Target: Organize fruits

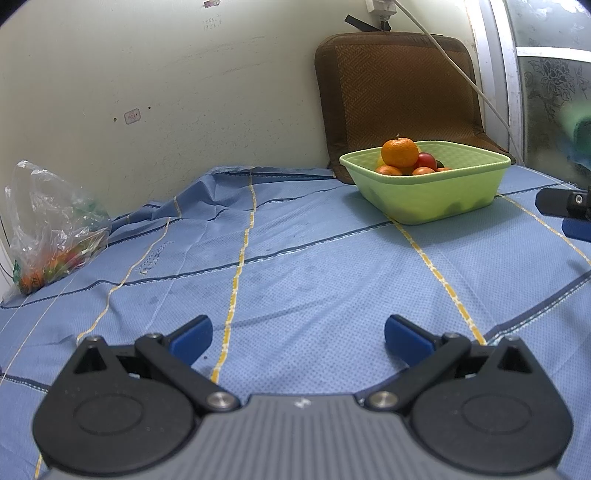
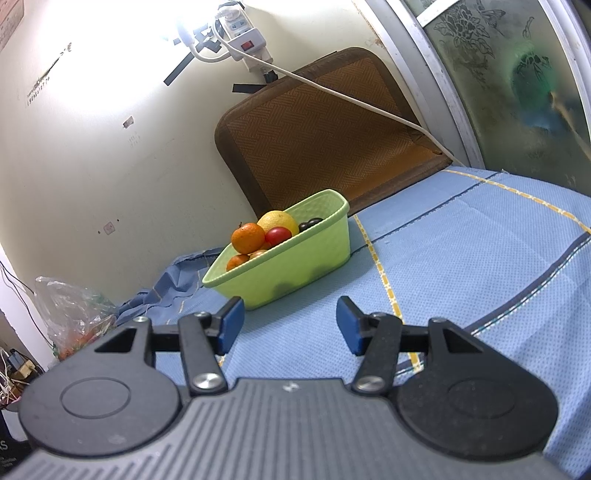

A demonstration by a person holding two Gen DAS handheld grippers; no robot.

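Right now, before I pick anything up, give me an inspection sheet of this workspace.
Surface: blue striped cloth, wrinkled near the wall.
Job's things: green basin holding a mandarin, a tomato, a yellow citrus and dark fruit.
Clutter: clear plastic bag with fruit inside, at far left.
Grippers: left gripper open, empty; right gripper open, empty.
Cables: white cord from a wall power strip.
Surroundings: brown woven mat leaning on the wall; patterned glass door.

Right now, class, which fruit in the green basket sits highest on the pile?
The mandarin orange with the small stem, topping the pile in the green basket; the red tomato and the other oranges sit lower beside it.
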